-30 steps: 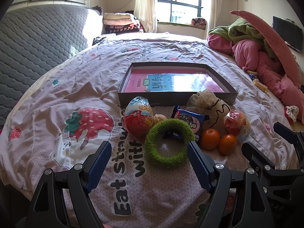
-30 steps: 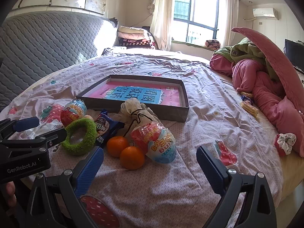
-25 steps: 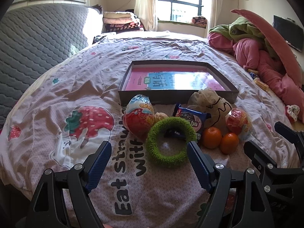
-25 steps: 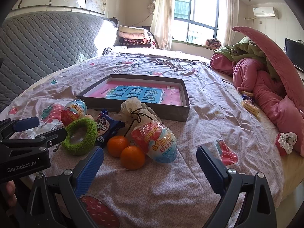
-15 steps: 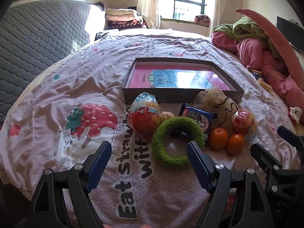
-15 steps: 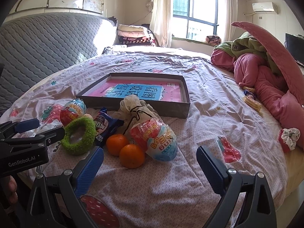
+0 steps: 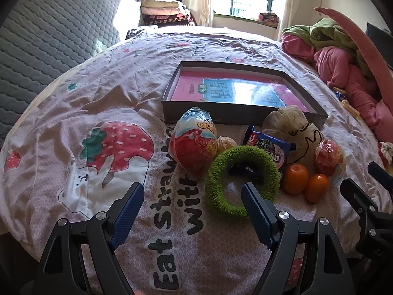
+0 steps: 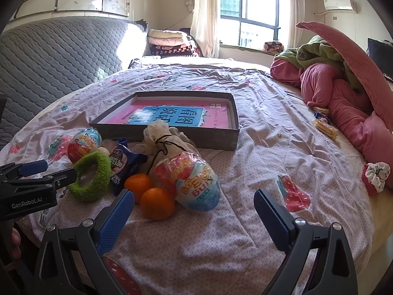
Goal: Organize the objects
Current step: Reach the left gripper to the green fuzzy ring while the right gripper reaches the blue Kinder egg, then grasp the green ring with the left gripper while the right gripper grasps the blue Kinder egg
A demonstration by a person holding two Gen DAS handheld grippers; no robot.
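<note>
A shallow grey box point(image 7: 245, 120) point(image 8: 172, 137) with a pink and blue book inside lies on the bed. In front of it sit a green fuzzy ring point(image 7: 216, 186) point(image 8: 98, 169), two foil egg packs point(image 7: 194, 142) point(image 8: 194, 182), a blue snack packet point(image 7: 270, 145) point(image 8: 118, 164), a beige drawstring pouch point(image 7: 292, 125) point(image 8: 169, 142) and two oranges point(image 7: 294, 178) point(image 8: 157, 202). My left gripper point(image 7: 190, 209) is open and empty; its right finger overlaps the ring's near edge. My right gripper point(image 8: 194, 216) is open and empty, just short of the oranges.
The bed has a strawberry-print sheet point(image 7: 110, 147). A grey quilted headboard point(image 8: 49, 54) stands at the left. Pink and green bedding point(image 8: 343, 86) is piled at the right, with small snack packs point(image 8: 324, 125) and a scrunchie point(image 8: 375, 172) near it.
Both grippers have moved slightly closer to the pile of objects. Both stay open and empty; nothing on the bed has moved.
</note>
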